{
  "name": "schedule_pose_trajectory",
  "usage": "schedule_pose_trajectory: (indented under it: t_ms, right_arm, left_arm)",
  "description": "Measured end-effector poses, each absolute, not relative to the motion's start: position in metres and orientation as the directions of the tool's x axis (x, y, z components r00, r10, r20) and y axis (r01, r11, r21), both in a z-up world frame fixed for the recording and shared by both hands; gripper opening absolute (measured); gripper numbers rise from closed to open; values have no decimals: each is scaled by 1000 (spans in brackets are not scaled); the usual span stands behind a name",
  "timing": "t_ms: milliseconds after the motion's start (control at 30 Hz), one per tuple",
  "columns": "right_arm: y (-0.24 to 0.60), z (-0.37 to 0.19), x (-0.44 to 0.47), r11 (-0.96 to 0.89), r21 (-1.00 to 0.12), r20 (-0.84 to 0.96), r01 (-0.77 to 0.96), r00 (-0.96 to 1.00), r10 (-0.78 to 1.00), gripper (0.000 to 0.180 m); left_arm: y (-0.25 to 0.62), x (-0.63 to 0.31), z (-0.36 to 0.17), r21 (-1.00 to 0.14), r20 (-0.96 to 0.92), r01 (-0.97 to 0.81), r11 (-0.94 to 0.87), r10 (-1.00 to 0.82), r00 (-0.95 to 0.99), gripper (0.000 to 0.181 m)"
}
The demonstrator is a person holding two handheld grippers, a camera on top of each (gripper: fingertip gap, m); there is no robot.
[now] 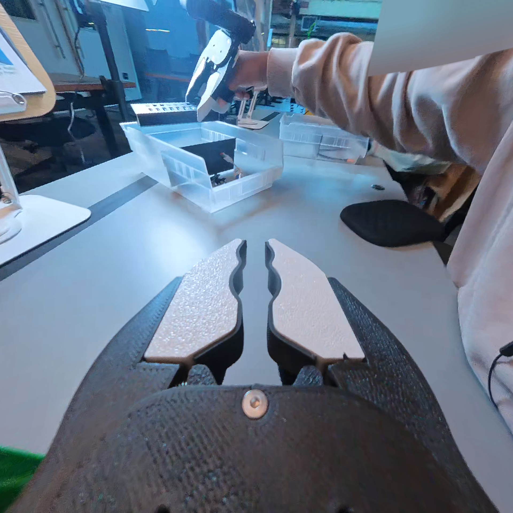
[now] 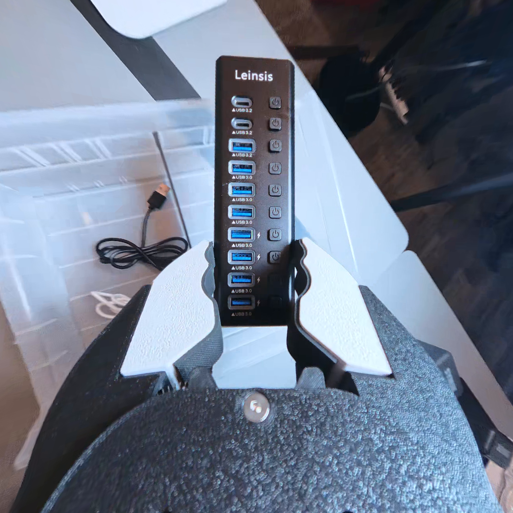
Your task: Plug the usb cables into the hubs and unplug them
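Observation:
A black USB hub [image 2: 254, 155] with a row of blue ports and small buttons sits between the fingers of my right gripper [image 2: 254, 244], which is shut on its long sides near one end. No cable is plugged into it. In the left wrist view the right gripper [image 1: 204, 111] holds the hub [image 1: 163, 109] at the far side of a clear plastic bin [image 1: 249, 177]. A coiled black USB cable [image 2: 144, 249] lies in the bin, plug end free. My left gripper [image 1: 255, 244] hovers low over the white table [image 1: 138, 249], empty, with only a narrow gap between its fingers.
A second clear bin [image 1: 319, 138] stands farther right. A white stand base [image 1: 41, 219] sits at the left. A black chair seat [image 1: 394, 222] is by the table's right edge. A person's beige sleeve [image 1: 388, 97] reaches across. A white cable [image 2: 108, 302] lies in the bin. One gripper's finger ends stand about 45 cm off the other's.

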State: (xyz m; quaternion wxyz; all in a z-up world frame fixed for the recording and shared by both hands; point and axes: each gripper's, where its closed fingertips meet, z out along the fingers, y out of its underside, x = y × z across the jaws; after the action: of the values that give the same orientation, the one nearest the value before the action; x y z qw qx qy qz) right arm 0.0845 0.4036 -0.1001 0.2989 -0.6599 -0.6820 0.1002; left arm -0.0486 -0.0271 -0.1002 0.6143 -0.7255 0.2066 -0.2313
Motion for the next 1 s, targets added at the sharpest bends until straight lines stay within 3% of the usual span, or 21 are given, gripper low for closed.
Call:
schedule_pose_trajectory:
  t_ms: [133, 367, 467, 600, 733, 1000]
  right_arm:
    - [425, -129, 86, 63, -472, 228, 879, 52, 972, 56]
    - [440, -168, 93, 65, -276, 228, 959, 0, 974, 56]
    - [442, -184, 97, 77, -154, 251, 985, -36, 967, 56]
    - [448, -190, 101, 71, -76, 299, 995, -45, 953, 52]
    - [439, -152, 89, 126, -176, 386, 976, -50, 921, 50]
    - [300, -90, 72, 279, -545, 388, 791, -58, 920, 48]
  left_arm:
    - [-37, -53, -127, -978, 4, -107, -181, -524, 852, 13]
    - [-30, -49, -143, -966, -18, -151, -208, -530, 848, 14]
    - [-31, -49, -145, -963, -29, -165, -213, -527, 850, 15]
    - [-32, -61, -145, -962, 19, -114, -247, -479, 878, 13]
    - [-32, -76, -145, -962, -7, -120, -244, -420, 907, 6]
    - [-30, -87, -147, -949, -117, -210, -236, -353, 928, 1]
